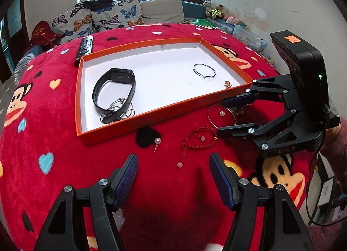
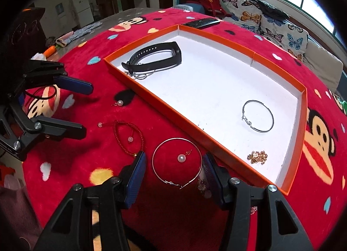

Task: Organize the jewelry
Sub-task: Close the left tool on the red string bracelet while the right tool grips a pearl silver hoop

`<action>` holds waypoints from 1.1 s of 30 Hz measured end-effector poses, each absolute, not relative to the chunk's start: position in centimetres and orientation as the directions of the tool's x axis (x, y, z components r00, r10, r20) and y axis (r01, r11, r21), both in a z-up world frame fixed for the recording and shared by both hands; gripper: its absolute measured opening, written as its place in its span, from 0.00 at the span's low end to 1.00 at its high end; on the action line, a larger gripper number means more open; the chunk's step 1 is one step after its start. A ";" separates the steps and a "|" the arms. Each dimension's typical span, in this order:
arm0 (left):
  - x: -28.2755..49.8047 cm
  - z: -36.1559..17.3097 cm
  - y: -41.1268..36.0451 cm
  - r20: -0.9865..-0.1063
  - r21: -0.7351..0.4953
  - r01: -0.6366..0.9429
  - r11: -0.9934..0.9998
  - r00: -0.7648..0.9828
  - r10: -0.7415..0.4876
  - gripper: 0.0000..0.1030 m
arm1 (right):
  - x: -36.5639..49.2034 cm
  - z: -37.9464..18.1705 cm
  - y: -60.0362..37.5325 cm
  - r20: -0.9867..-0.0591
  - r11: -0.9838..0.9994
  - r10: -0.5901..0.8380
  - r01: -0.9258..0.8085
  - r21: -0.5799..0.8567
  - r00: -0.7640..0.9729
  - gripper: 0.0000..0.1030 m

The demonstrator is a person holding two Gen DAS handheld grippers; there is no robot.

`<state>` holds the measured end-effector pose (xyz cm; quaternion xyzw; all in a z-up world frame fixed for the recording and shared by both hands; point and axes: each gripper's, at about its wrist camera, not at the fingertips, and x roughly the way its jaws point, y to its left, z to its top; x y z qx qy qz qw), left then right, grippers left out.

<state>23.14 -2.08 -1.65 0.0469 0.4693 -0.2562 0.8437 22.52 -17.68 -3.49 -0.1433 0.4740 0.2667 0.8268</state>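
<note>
An orange tray [image 1: 156, 111] [image 2: 173, 119] with a white floor holds a black wristband [image 1: 115, 90] [image 2: 156, 57], silver rings [image 1: 121, 108], a silver hoop [image 1: 204, 70] [image 2: 258, 119] and a gold charm [image 1: 227, 84] [image 2: 258, 157]. On the red blanket before it lie a silver hoop [image 2: 176, 162] [image 1: 216, 116] around a pearl earring [image 2: 181, 158], a red cord bracelet [image 1: 199, 140] [image 2: 128, 138] and a pearl earring [image 1: 157, 141] [image 2: 120, 103]. My right gripper [image 2: 174, 164] [image 1: 221, 114] is open, straddling the hoop. My left gripper [image 1: 173, 164] [image 2: 86, 110] is open and empty.
A black remote [image 1: 85, 48] [image 2: 201, 22] lies behind the tray. A small trinket [image 2: 202, 185] lies by my right finger. A sofa with butterfly cushions [image 1: 104, 17] stands past the table. A carrot toy [image 2: 51, 50] lies at the table's far left edge.
</note>
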 end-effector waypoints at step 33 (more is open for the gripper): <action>25.2 -4.5 -6.9 -0.802 -0.078 0.697 0.713 0.381 -0.460 0.52 | 21.1 -1.7 -19.7 -0.820 0.861 0.368 -0.494 0.122 0.438 0.53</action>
